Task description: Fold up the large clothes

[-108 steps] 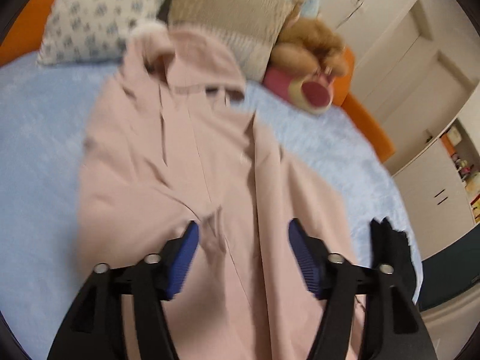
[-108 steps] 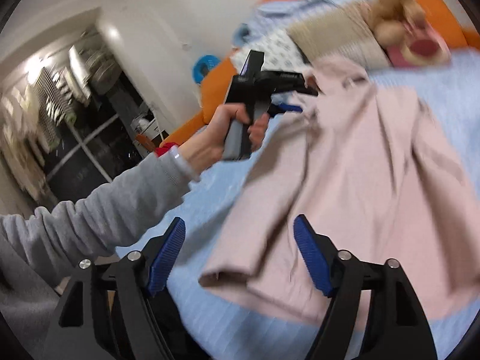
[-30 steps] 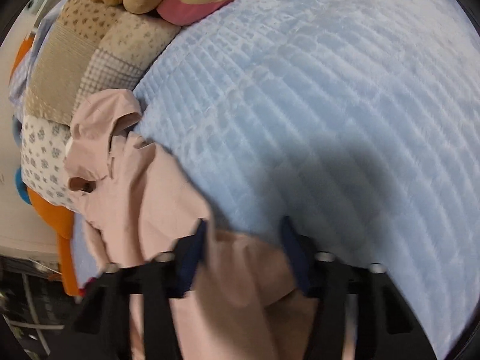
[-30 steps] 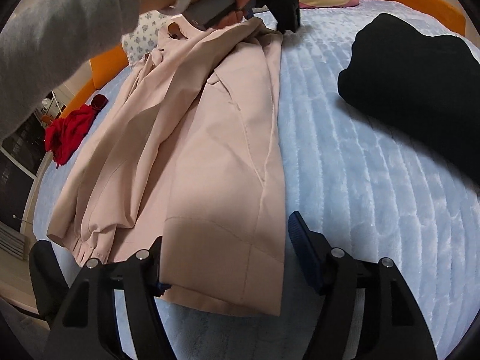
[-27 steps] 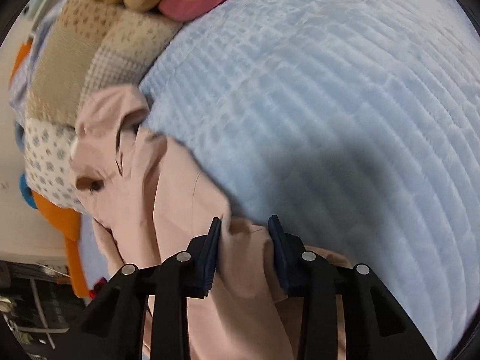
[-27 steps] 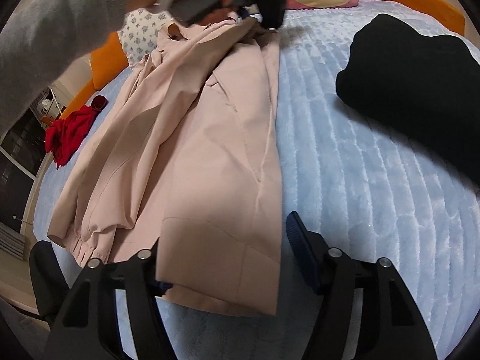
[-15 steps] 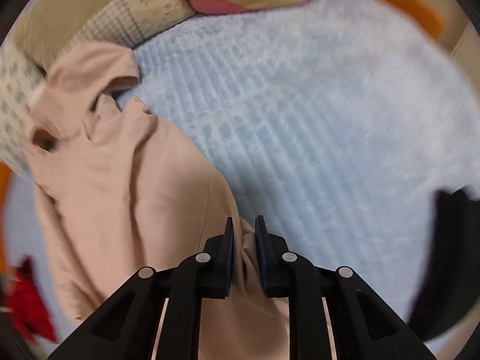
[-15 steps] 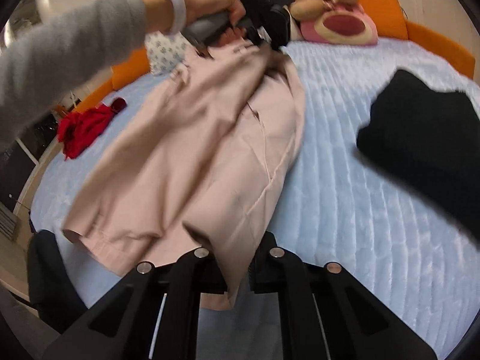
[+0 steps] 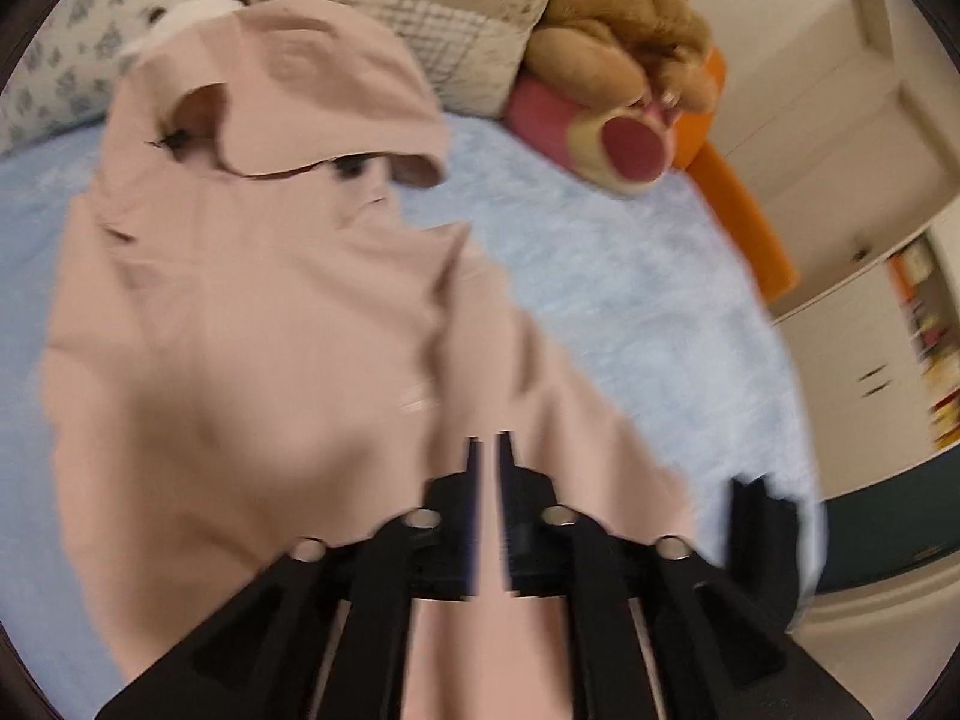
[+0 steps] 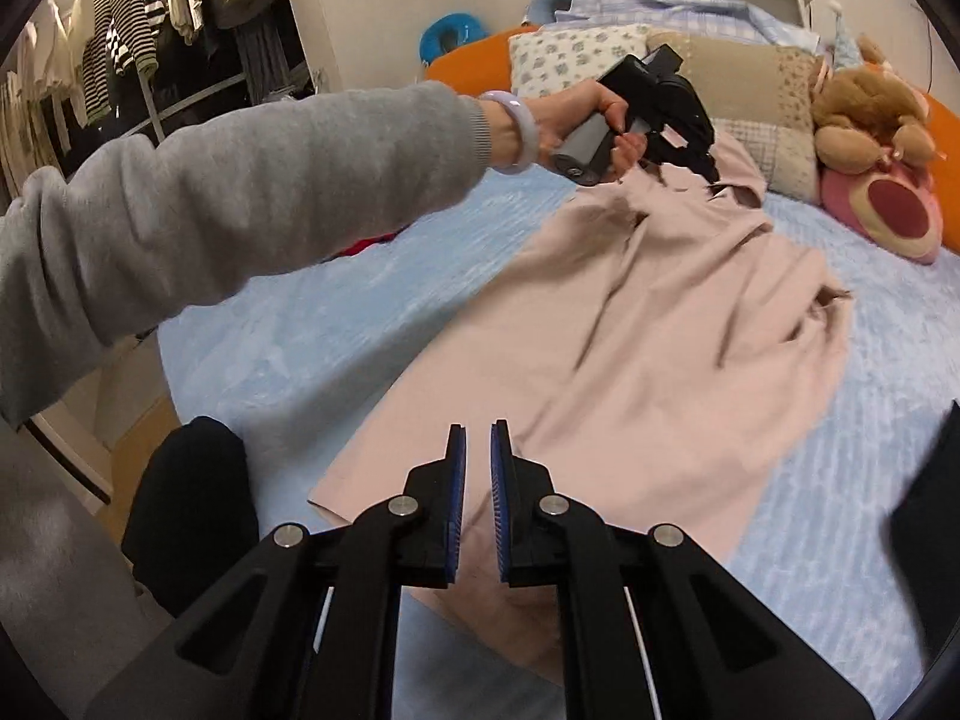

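While pink coat (image 10: 648,324) lies creased | left gripper (image 9: 487,450) pinches it; right gripper (image 10: 477,438) pinches hem

Left wrist view: sitting on the left gripper (image 9: 487,450), looking steeply down along its fingers, close over the pink coat (image 9: 252,360), facing the pillows (image 9: 420,12) and plush bear (image 9: 618,42) beyond the coat's hood; blurred.

Right wrist view: sitting on the right gripper (image 10: 477,438), looking down less steeply from the coat's (image 10: 648,360) hem end, farther back, facing along the coat toward the same pillows (image 10: 738,78) and bear (image 10: 864,102); taking in the left gripper (image 10: 690,138) above the coat's collar.

Shared by the 2 views: the coat, the blue bedspread (image 9: 630,276) (image 10: 336,324) around it, the pillows and bear beyond it.
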Available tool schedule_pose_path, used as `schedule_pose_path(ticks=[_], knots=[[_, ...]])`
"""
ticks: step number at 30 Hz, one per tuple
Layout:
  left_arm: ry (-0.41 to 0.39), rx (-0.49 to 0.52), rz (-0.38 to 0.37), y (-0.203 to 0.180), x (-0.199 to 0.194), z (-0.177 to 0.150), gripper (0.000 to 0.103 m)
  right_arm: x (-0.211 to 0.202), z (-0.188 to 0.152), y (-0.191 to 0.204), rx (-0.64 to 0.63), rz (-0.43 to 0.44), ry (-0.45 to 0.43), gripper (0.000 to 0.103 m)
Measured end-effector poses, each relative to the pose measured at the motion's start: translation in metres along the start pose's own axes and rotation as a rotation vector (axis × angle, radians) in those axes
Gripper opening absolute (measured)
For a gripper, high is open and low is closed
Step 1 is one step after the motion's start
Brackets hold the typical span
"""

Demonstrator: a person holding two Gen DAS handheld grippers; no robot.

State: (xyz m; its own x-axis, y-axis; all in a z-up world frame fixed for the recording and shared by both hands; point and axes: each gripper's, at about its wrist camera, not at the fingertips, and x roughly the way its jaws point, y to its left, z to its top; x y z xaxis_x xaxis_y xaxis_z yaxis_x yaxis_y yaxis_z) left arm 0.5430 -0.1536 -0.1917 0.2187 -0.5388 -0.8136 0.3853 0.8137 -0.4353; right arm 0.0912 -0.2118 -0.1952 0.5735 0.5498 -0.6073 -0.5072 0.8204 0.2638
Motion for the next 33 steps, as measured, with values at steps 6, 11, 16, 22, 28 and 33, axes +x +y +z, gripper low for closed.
schedule_pose_path(ticks=[6,11,16,22,28,33], knots=[[0.076,0.131,0.109,-0.045,0.024,-0.013,0.062,-0.038,-0.02,-0.033,0.15,-0.068,-0.036,0.064],[0.149,0.257,0.237,-0.132,0.076,-0.017,0.067,-0.092,-0.042,-0.087,0.289,-0.119,-0.125,0.077],[0.213,0.399,0.519,-0.208,0.142,-0.026,0.068,-0.091,-0.061,-0.155,0.433,-0.103,-0.064,0.078],[0.214,0.446,0.681,-0.246,0.183,-0.026,0.071,-0.055,-0.079,-0.196,0.498,-0.046,0.084,0.078],[0.325,0.47,0.862,-0.236,0.217,-0.04,0.077,-0.024,-0.082,-0.206,0.531,0.025,0.141,0.078],[0.372,0.68,1.063,-0.242,0.222,-0.06,0.084,0.0,-0.071,-0.19,0.447,-0.074,0.198,0.078]])
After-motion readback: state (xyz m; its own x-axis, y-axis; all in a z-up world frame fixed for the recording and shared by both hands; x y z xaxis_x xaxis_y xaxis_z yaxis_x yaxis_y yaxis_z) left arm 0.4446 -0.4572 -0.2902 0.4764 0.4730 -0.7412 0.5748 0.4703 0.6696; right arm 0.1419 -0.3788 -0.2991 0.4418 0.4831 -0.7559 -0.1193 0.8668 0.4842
